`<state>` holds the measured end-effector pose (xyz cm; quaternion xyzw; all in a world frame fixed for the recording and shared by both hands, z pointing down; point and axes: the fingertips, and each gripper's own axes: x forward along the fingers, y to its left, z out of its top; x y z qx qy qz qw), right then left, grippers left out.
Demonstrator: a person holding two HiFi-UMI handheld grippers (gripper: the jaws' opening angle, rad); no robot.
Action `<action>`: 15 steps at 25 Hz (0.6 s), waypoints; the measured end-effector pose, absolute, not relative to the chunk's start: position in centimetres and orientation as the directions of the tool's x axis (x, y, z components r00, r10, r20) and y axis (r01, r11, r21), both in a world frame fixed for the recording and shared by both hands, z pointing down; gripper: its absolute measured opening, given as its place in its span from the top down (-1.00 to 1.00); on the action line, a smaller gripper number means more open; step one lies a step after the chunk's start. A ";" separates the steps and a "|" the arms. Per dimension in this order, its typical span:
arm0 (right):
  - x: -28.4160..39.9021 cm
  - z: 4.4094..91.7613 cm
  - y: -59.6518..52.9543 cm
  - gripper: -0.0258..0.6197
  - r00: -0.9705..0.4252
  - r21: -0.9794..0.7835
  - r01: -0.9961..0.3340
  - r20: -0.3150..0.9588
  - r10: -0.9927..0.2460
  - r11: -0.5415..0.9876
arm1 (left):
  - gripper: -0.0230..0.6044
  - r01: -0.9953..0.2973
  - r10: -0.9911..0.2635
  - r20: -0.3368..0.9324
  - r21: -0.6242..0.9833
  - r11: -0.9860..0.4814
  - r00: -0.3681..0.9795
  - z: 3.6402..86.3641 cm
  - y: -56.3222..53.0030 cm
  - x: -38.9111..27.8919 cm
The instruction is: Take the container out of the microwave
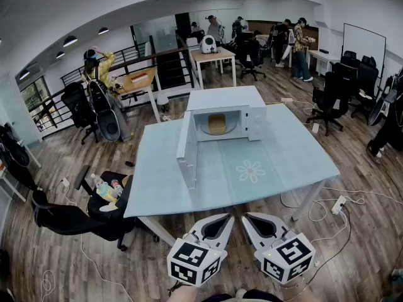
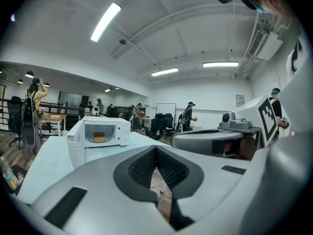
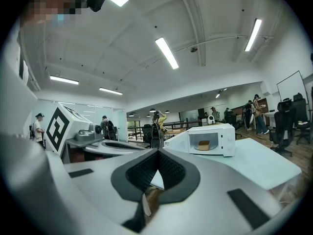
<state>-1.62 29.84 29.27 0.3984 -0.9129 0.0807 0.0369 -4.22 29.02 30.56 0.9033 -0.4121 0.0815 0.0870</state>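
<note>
A white microwave [image 1: 221, 121] stands at the far middle of a pale blue table [image 1: 296, 153]. Its door [image 1: 187, 151] hangs wide open to the left. Inside, on the turntable, sits a small tan container [image 1: 216, 124], also seen in the left gripper view [image 2: 99, 137] and in the right gripper view [image 3: 203, 145]. My left gripper [image 1: 227, 217] and right gripper [image 1: 246, 216] hover side by side just off the table's near edge, well short of the microwave. Both are shut, with nothing between the jaws [image 2: 156, 149] [image 3: 158, 152].
A black office chair [image 1: 82, 218] with bottles on it stands at the table's left corner. Cables and a power strip [image 1: 339, 204] lie on the wood floor to the right. Further back are desks, more chairs and several people.
</note>
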 end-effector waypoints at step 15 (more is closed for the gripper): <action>0.4 30.9 29.9 0.89 -0.644 -0.122 -0.765 0.153 -0.749 0.633 | 0.89 -0.779 -0.747 0.231 0.098 -0.620 0.624 31.9 29.3 -3.6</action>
